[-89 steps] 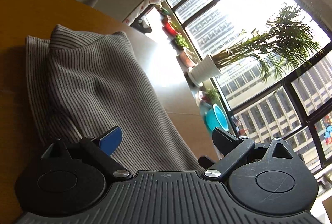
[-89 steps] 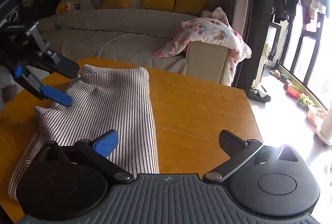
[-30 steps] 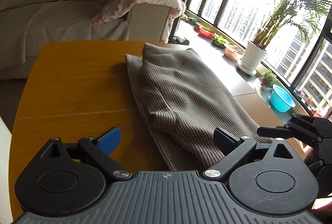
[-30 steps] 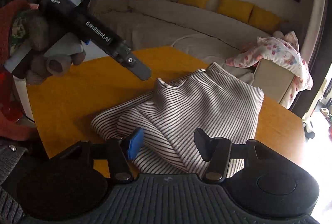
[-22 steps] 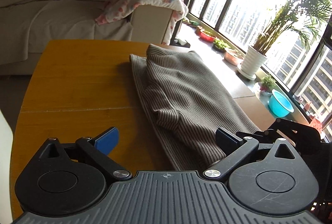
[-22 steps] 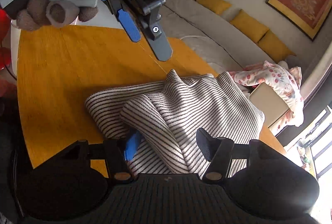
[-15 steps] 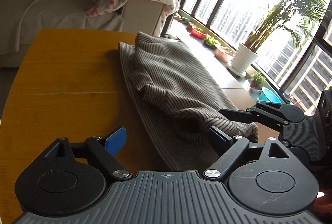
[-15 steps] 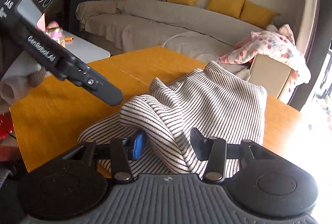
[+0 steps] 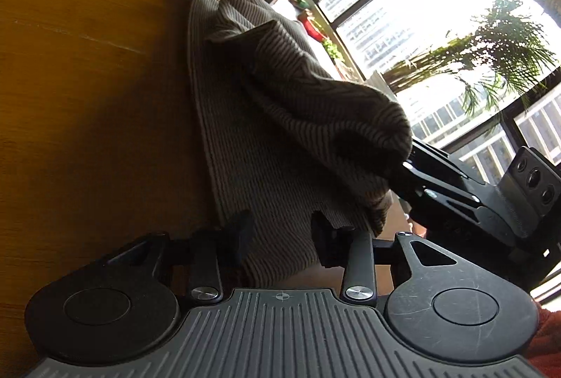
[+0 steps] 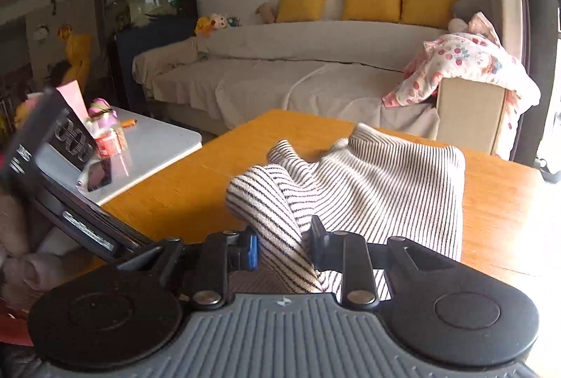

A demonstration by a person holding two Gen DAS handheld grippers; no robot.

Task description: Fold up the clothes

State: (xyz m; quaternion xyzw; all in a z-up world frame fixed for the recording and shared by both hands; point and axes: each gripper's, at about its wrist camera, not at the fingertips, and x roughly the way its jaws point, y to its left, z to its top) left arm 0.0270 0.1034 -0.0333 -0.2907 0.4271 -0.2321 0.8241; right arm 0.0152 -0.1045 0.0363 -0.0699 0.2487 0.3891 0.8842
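Sweater (image 10: 385, 181), soft, limp, light ribbed knit: right gripper (image 10: 284, 246) clamped on a bunched near corner, left gripper (image 9: 280, 231) just closing across the hem edge; best held by its edges.

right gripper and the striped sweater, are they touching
Touching: the right wrist view shows the right gripper pinching a raised fold of the striped sweater between its fingers.

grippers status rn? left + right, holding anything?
Left gripper: fingers just closing on the striped garment's near edge.
Right gripper: fingers just closed on a raised fold of it.
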